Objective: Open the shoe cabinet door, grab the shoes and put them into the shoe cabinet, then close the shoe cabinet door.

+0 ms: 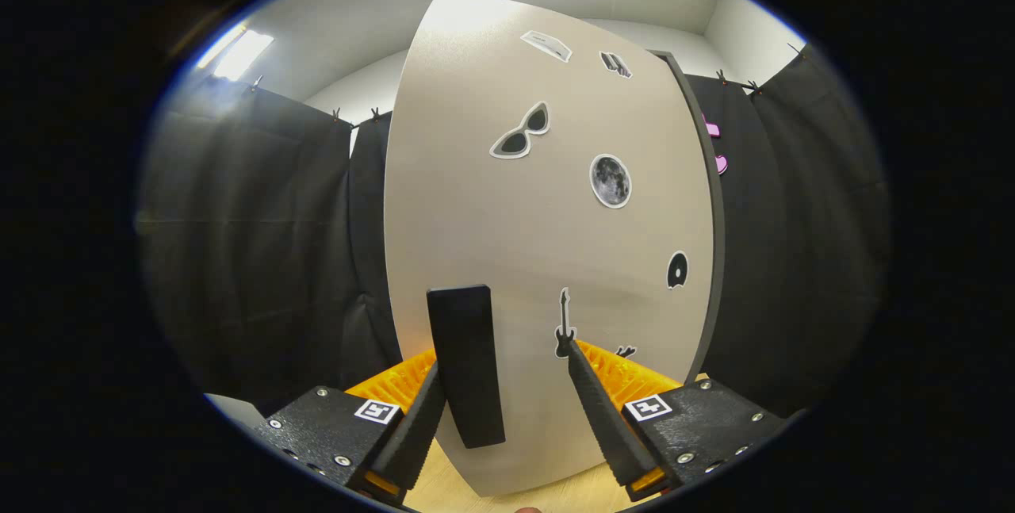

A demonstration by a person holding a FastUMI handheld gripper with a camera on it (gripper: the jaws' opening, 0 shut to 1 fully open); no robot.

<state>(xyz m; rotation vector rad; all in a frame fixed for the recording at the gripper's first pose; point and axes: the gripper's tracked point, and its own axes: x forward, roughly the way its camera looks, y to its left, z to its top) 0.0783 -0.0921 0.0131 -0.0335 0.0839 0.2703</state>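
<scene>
One gripper [501,366] is seen, its two fingers spread wide apart and clamped on nothing. One dark rectangular handle [466,365], matte and block-shaped, stands upright between the fingers, just beside the left finger; whether that finger touches it cannot be told. The right finger stands clear of the handle, its tip overlapping a guitar sticker [564,324].

The handle is mounted on one shoe cabinet door [507,220], a smooth, pale beige panel with a faintly grained, matte face and a dark edge band at 3 o'clock. The door appears shut.

Seven stickers are counted on the door: the guitar just ahead of the right finger, a small dark one [626,351] at 4 o'clock of it, a round black disc sticker [677,269] at 2 o'clock, a grey moon sticker [610,180] and a sunglasses sticker [520,132] at 12 o'clock, and two small ones [547,46] near the top.

Black cloth [254,227] hangs in folds at 9 and 3 o'clock. Pale wood flooring [444,485] lies beneath the fingers.
</scene>
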